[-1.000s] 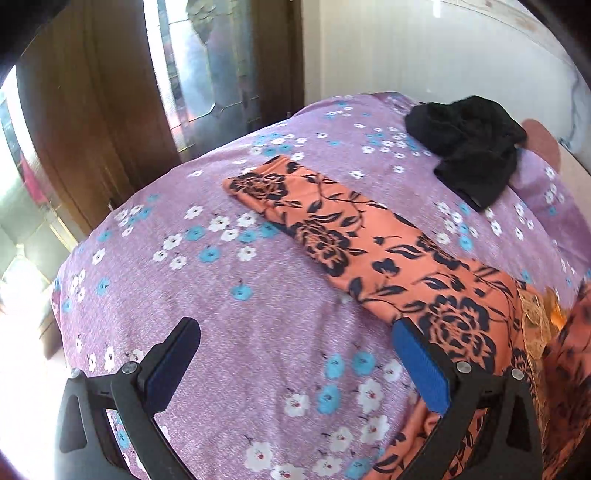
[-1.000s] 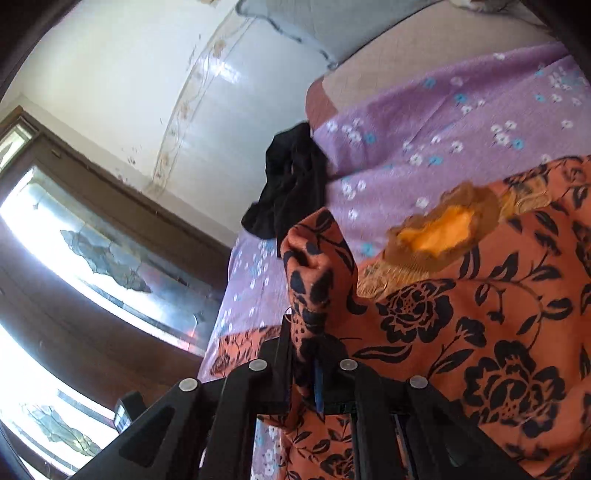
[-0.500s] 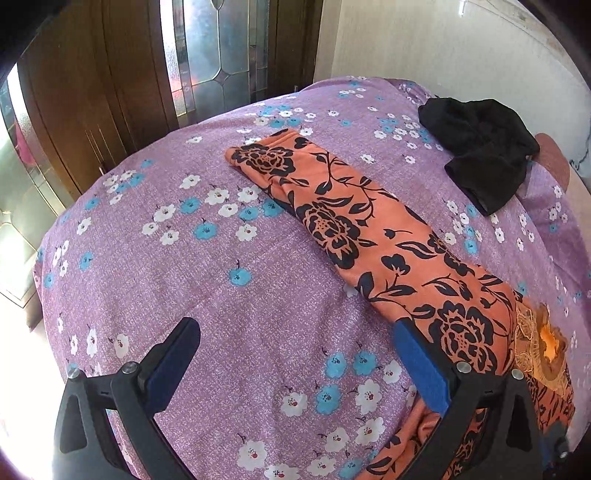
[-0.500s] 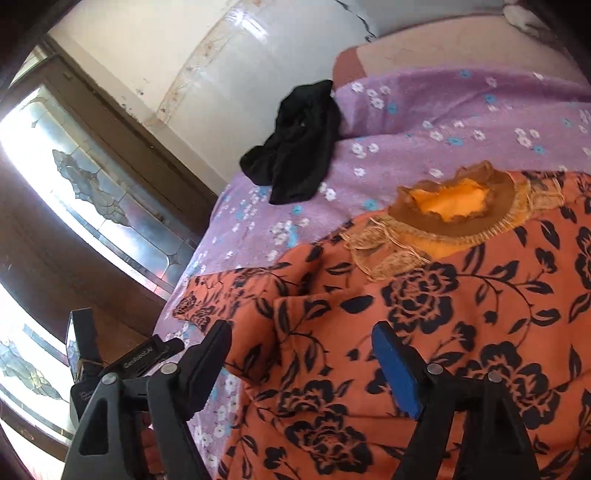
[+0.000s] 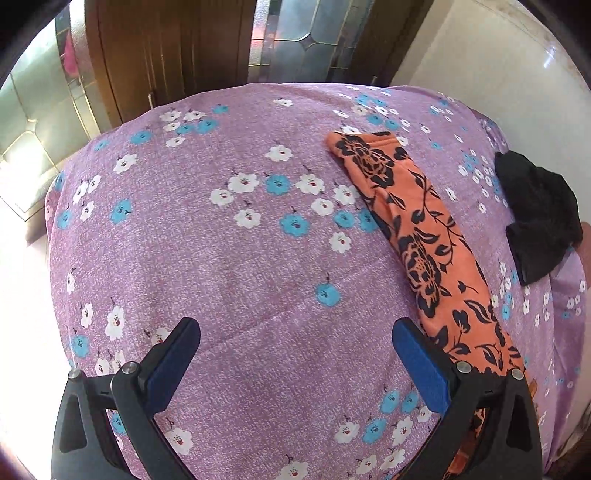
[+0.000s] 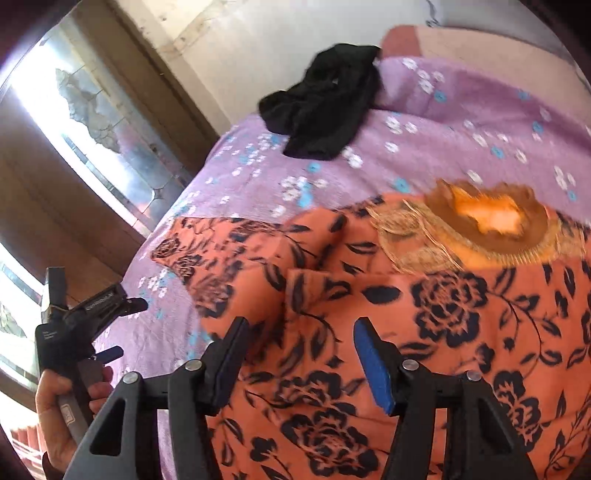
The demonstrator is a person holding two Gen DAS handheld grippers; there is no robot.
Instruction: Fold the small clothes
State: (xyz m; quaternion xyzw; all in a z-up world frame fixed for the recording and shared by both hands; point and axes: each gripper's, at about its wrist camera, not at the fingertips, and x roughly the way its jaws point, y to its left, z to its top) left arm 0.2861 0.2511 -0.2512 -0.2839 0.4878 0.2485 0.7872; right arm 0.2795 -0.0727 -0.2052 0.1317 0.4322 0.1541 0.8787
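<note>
- Orange floral garment [image 6: 424,332] lies flat on the purple bedsheet [image 5: 240,258], neckline (gold-trimmed) toward the black clothing [image 6: 325,107].
- Right gripper [image 6: 299,350] has just let go, jaws narrowing slightly, empty.
- Left gripper [image 5: 295,354] gapes wide, empty, beside the sleeve [image 5: 413,229], presumably to fold it.

- I'm looking into a bedroom in a home: a bed [image 5: 258,258] under a purple sheet printed with white and blue flowers fills both views.
- Clothes lie loose on it.
- Behind stand wooden doors [image 5: 166,55] with leaded glass panes and a plain pale wall [image 6: 277,33].
</note>
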